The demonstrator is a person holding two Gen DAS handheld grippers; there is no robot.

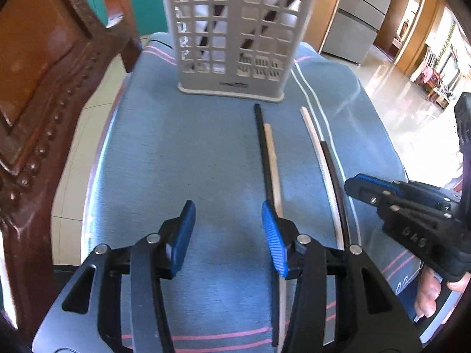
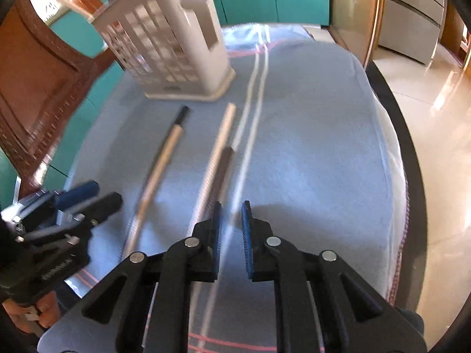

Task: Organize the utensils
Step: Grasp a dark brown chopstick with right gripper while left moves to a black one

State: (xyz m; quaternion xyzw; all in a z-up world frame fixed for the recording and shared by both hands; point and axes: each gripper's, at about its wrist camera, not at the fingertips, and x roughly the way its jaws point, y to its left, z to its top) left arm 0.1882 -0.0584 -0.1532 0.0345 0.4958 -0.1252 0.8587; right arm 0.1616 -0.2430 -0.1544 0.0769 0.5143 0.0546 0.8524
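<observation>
- Left tongs (image 1: 228, 235) are spread wide over the blue cloth (image 1: 182, 158), nothing between the pads; the right pad sits just beside one pair of chopsticks.
- That pair, a black stick (image 1: 263, 147) and a pale stick (image 1: 272, 158), lies touching, mid-desk, pointing at the basket.
- Second pair, pale (image 1: 316, 153) and dark (image 1: 334, 170), lies nearer the desk's right edge, by the white stripes.
- Right tongs (image 2: 231, 229) are parted by a narrow gap, gripping nothing, hovering just above the near end of the second pair.
- White lattice basket (image 1: 235, 38) stands upright at the far edge, dark sticks already leaning inside.
- Wooden chair (image 1: 44, 88) stands off the left edge.
</observation>
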